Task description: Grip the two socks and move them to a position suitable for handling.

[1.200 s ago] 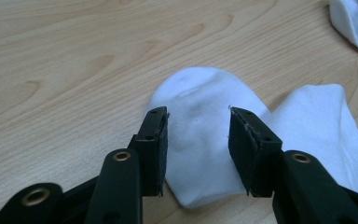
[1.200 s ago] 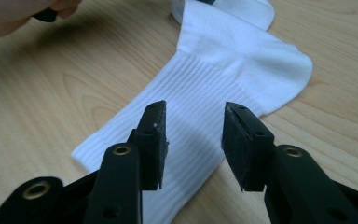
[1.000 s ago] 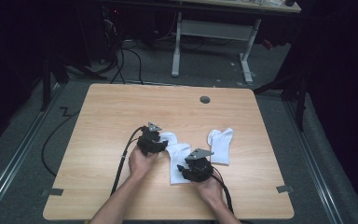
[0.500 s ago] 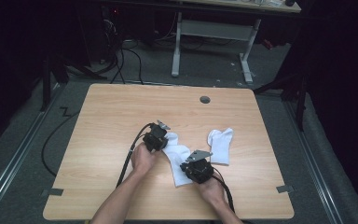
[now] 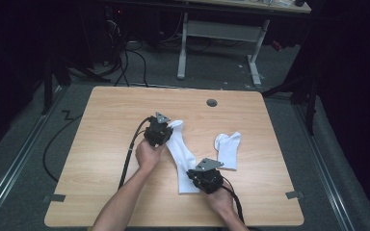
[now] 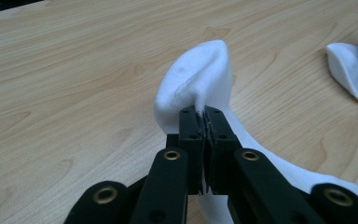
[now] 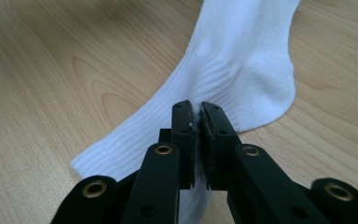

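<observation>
Near the middle of the counter point(image 5: 101, 144): long sock point(image 5: 180, 154), white, laid slantwise from far left to near right. Second sock point(image 5: 228, 150) noted to its right, apart and untouched.

Left gripper point(image 5: 167, 130): pressed together on the far end of the long sock. Confirmed in the left gripper view, with a fold of fabric pinched between the pads of the left gripper point(image 6: 205, 114) and the sock end point(image 6: 200, 74) humped up off the wood.

Right gripper point(image 5: 196, 176): likewise pressed together, pinching the ribbed leg section at the near end. Confirmed in the right gripper view at the tips point(image 7: 196, 112), with the heel point(image 7: 242, 60) lying flat just beyond.

Step judged in hand: lifting or straightening the sock by both ends.

Recommendations:
- Keep both pinches firm; only a thin fold appears held at each end.
- Raise both ends together and level, to avoid dragging one end from its pinch.
- Draw apart gently along the sock's length, no twist.
- Stay clear of the second sock on the right.
</observation>
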### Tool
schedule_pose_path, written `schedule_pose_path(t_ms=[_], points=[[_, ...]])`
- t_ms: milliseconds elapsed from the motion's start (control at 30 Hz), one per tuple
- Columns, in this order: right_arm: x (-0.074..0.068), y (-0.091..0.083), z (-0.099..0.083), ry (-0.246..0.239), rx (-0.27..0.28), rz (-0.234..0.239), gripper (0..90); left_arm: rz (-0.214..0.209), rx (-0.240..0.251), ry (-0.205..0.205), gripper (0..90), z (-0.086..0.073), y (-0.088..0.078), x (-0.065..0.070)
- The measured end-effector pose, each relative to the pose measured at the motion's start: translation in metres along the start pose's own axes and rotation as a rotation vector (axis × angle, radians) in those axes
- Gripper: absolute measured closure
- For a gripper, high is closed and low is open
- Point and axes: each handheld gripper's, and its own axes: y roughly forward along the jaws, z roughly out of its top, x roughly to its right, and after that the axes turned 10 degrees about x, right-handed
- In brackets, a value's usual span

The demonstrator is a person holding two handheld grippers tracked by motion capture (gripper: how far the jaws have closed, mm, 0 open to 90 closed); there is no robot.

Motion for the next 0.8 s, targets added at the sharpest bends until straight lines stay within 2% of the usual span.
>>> schedule_pose_path(t_ms=[200,367,433,533,667,733,800], points=[[0.001,0.006,-0.005,0.017,-0.019,0.0,82.8,0.009,-0.049,0.018,84.5,-0.01,0.017,0.002],[0.002,0.01,-0.005,0.033,-0.022,0.005,75.0,0.038,-0.092,0.014,68.3,-0.016,0.024,0.0],[0.002,0.01,-0.005,0.042,-0.022,0.004,71.6,0.043,-0.079,0.014,63.1,-0.017,0.021,0.0],[0.003,0.011,-0.005,0.038,-0.02,0.003,67.9,0.026,-0.075,0.016,59.0,-0.018,0.014,0.0],[0.003,0.011,-0.005,0.036,-0.021,0.007,67.7,0.002,-0.088,0.058,58.0,-0.022,0.011,0.002],[0.002,0.01,-0.005,0.037,-0.024,0.009,67.7,-0.013,-0.108,0.054,58.2,-0.025,0.013,0.0],[0.002,0.01,-0.005,0.041,-0.026,0.009,67.6,-0.005,-0.124,0.046,58.2,-0.027,0.017,-0.003]])
